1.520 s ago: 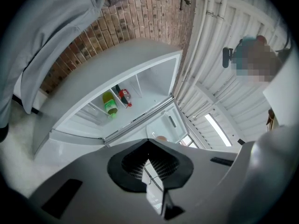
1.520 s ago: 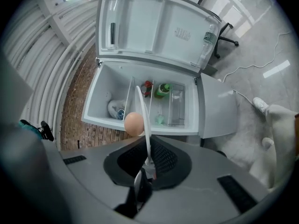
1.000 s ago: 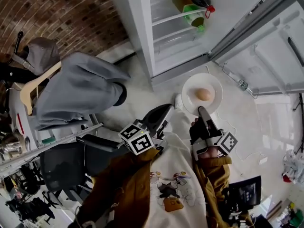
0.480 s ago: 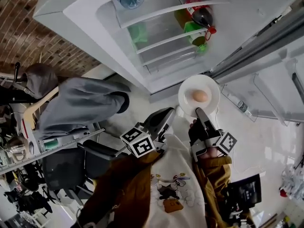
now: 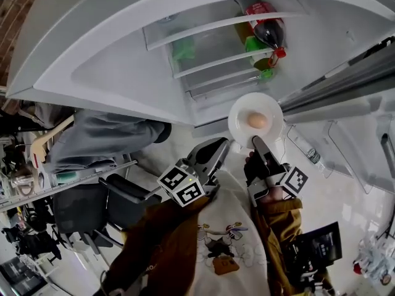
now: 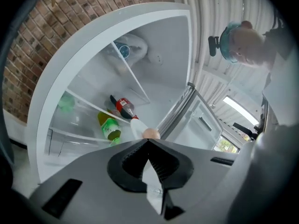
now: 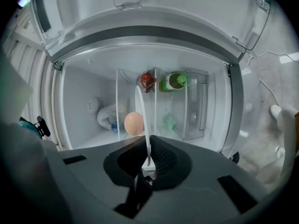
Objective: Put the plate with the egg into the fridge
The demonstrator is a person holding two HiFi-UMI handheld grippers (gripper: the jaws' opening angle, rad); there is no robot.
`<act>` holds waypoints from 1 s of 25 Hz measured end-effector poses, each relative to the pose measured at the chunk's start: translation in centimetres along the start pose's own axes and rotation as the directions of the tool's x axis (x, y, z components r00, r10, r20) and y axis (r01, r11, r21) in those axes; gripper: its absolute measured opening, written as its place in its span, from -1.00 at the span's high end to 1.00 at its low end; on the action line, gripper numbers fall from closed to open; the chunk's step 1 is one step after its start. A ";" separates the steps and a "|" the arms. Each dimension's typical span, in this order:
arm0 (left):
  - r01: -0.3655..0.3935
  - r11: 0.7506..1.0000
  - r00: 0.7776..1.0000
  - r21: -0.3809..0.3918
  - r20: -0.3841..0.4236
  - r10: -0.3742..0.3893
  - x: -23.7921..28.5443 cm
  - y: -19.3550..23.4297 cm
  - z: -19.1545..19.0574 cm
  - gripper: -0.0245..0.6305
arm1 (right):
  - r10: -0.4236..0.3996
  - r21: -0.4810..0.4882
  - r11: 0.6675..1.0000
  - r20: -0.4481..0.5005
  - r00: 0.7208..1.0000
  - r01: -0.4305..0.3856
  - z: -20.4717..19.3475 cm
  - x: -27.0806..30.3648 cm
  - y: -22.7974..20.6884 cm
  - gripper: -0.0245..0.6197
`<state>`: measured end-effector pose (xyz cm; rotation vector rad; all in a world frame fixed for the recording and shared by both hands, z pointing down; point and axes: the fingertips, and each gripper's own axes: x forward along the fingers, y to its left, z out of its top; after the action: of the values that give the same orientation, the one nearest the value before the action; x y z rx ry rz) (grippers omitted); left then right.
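Observation:
A white plate (image 5: 242, 117) carries a brown egg (image 5: 257, 121) and hangs level in front of the open fridge (image 5: 123, 60). My right gripper (image 5: 255, 143) is shut on the plate's near rim. In the right gripper view the plate (image 7: 143, 120) stands edge-on between the jaws, the egg (image 7: 134, 123) to its left, the fridge shelves behind. My left gripper (image 5: 217, 150) hovers just left of the plate, shut with nothing in it. The left gripper view shows the jaws meeting (image 6: 148, 142), and past them the plate (image 6: 136, 126) and egg (image 6: 150, 134).
On the fridge shelves lie a red-capped cola bottle (image 5: 266, 24) and a green bottle (image 5: 256, 48). The open fridge door (image 5: 345, 85) stands to the right. A grey jacket (image 5: 99, 140) and an office chair (image 5: 92, 208) are at the left. A person (image 6: 243, 41) is nearby.
Both grippers and the plate with the egg have moved closer to the open fridge, which now fills the upper half of the head view. The grip on the plate is unchanged.

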<state>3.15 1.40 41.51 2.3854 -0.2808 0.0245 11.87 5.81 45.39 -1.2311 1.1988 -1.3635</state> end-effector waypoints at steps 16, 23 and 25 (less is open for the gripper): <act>-0.133 0.984 0.989 0.118 0.087 0.123 4.7 1.4 0.5 0.90 | 0.002 0.022 1.000 -0.114 0.993 0.000 4.4 3.3 -0.9 0.85; -0.163 0.979 0.983 0.122 0.103 0.151 4.3 2.3 1.7 0.90 | 0.015 0.021 1.000 -0.146 0.989 -0.012 4.3 5.0 -0.1 0.85; -0.164 0.978 0.983 0.125 0.103 0.152 4.0 2.1 1.8 0.90 | 0.014 0.010 1.000 -0.153 0.988 -0.012 4.2 5.2 0.1 0.85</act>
<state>6.54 -2.11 41.94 2.4948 -0.5280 0.0066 15.61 0.28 45.95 -1.1262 1.3023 -1.4739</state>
